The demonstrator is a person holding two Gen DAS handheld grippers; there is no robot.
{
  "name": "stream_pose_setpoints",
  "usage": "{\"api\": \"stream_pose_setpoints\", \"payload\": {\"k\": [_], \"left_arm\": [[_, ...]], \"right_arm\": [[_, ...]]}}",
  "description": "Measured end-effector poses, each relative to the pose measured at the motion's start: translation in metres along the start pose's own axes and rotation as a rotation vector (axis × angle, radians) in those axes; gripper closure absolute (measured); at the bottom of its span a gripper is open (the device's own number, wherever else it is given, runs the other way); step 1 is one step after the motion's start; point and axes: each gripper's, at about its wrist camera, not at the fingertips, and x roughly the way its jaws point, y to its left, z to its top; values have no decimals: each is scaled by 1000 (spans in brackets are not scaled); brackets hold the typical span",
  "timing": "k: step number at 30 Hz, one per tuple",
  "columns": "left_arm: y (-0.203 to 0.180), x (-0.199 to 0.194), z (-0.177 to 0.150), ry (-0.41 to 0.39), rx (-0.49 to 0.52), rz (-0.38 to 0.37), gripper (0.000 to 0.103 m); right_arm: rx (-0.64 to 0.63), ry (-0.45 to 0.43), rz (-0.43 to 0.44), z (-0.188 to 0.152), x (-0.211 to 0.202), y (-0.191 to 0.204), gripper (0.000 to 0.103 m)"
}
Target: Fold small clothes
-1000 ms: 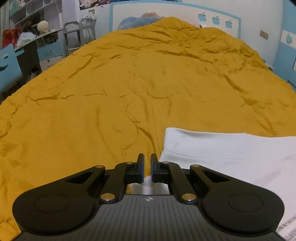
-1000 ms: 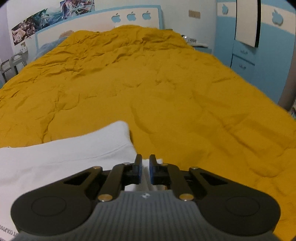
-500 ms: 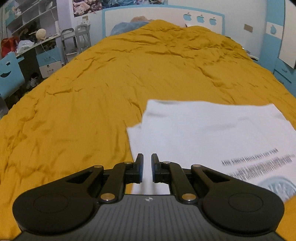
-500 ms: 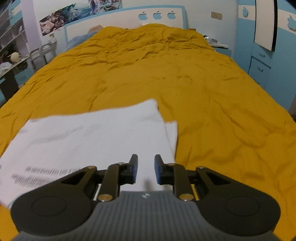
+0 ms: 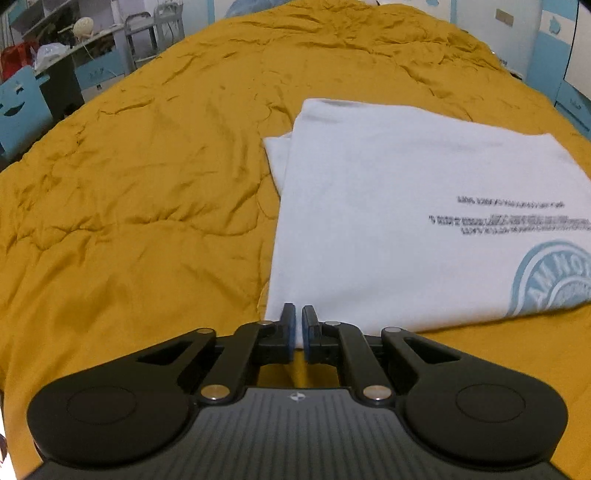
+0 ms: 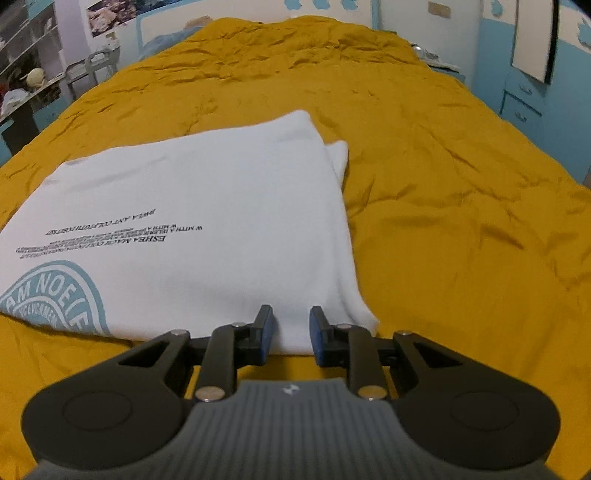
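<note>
A white T-shirt (image 5: 388,221) with black text and a pale blue round print lies folded flat on the mustard bedspread (image 5: 129,184); it also shows in the right wrist view (image 6: 221,221). My left gripper (image 5: 298,325) is at the shirt's near left corner with its jaws almost together; a thin strip of white cloth shows between them. My right gripper (image 6: 291,326) is at the near right corner, jaws parted, straddling the shirt's near edge without pinching it.
The bedspread (image 6: 443,221) covers the whole bed. A desk, blue chair (image 5: 18,107) and metal cart (image 5: 155,29) stand off the left side. Blue drawers (image 6: 524,99) stand off the right side. A headboard is at the far end.
Both grippers drew back toward me and the shirt's top layer came over to lie flat. The right jaws have opened wider. The left jaws stay nearly closed.
</note>
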Motion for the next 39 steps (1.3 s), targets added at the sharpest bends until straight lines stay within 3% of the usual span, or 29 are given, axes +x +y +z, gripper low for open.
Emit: {"api": "stream_pose_setpoints", "payload": {"k": [8, 9, 10, 12, 18, 21, 28, 39], "left_arm": [[1, -13, 0, 12, -5, 31, 92], [1, -17, 1, 11, -13, 38, 89], [1, -20, 2, 7, -18, 48, 78], [1, -29, 5, -27, -23, 62, 75], [-8, -48, 30, -134, -34, -13, 72], [-21, -49, 46, -178, -30, -66, 71], [-51, -18, 76, -186, -90, -209, 71], [-106, 52, 105, -110, -35, -268, 71]], "right_arm": [[-16, 1, -22, -3, -16, 4, 82], [-21, 6, -22, -4, -20, 4, 81], [-22, 9, -21, -4, -23, 4, 77], [-25, 10, -16, -5, -31, 2, 70], [6, -59, 17, 9, -53, -9, 57], [47, -87, 38, 21, -53, -17, 46], [201, -86, 114, 45, -29, -41, 35], [462, -48, 220, 64, 36, -88, 35]]}}
